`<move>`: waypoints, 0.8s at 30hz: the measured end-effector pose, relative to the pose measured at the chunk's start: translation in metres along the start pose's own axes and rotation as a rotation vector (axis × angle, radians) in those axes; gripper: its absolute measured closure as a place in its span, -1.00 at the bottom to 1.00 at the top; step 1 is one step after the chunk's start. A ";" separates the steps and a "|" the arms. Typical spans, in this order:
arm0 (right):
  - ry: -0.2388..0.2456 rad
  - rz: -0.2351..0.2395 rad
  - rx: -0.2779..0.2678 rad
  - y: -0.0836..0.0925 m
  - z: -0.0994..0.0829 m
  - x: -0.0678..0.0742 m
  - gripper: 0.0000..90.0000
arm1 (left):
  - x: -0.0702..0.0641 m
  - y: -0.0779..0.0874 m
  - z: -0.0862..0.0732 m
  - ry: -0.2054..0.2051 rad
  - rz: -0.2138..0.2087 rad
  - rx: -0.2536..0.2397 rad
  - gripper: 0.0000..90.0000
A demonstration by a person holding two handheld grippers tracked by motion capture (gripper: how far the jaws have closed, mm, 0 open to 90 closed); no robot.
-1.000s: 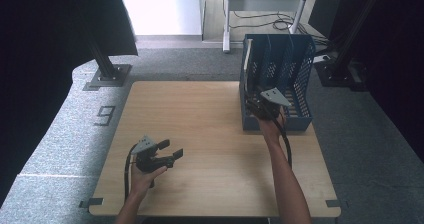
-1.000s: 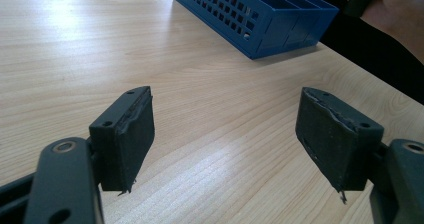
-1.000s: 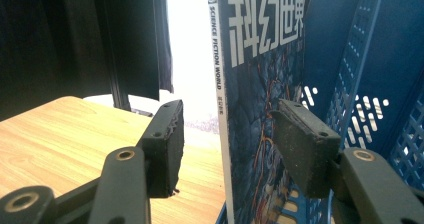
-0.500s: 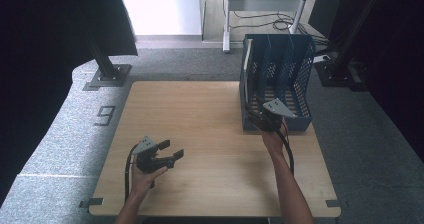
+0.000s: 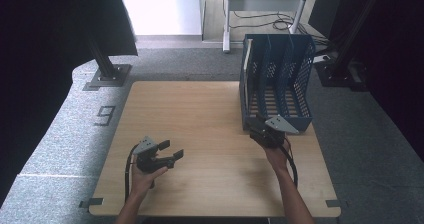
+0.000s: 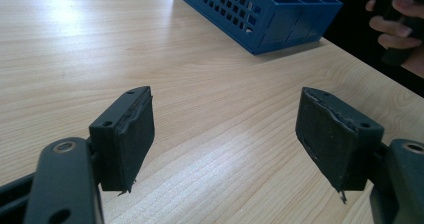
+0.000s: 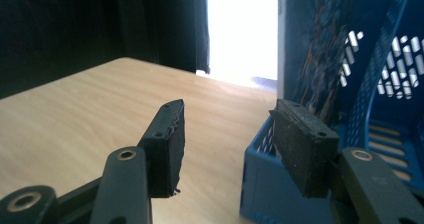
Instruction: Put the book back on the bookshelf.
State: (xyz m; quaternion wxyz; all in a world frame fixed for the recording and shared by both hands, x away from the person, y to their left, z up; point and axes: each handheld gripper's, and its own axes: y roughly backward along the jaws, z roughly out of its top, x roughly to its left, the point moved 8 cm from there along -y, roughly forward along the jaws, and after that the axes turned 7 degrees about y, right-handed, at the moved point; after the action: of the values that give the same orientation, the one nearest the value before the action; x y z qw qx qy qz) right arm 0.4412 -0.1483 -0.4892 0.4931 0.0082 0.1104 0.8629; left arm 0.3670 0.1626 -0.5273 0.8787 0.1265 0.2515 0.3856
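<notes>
Blue perforated plastic file rack point(image 5: 276, 84), three upright slots, stands at bench's far right corner, holding a flat item in its left slot. Right gripper point(image 5: 263, 132) at rack's near left corner, jaws apart, gripping nothing. Left gripper point(image 5: 167, 150) near front left edge, jaws apart, idle. Judgement: early stage, grasp not yet made.

Grey speckled floor point(image 5: 60, 134), dark curtains point(image 5: 55, 24), bright doorway point(image 5: 160, 6).

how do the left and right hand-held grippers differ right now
The left hand-held gripper sits over bare table, far from the blue file rack; the right hand-held gripper is at the rack's front left corner. The left's jaws gape wider than the right's. Both are open and hold nothing.
</notes>
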 end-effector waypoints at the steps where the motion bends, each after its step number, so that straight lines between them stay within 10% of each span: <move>1: 0.003 0.010 0.009 0.003 -0.005 0.004 0.02 | 0.001 -0.001 -0.001 0.001 0.002 0.004 -0.48; 24: 0.006 0.093 0.150 0.021 -0.068 0.033 0.02 | 0.006 -0.007 -0.011 -0.001 0.025 0.045 -0.49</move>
State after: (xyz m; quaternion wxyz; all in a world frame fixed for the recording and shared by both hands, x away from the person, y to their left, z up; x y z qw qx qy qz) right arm 0.3979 -0.1428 -0.5540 0.4503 0.0477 0.1757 0.8741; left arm 0.3693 0.1625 -0.5414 0.8709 0.1496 0.2580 0.3907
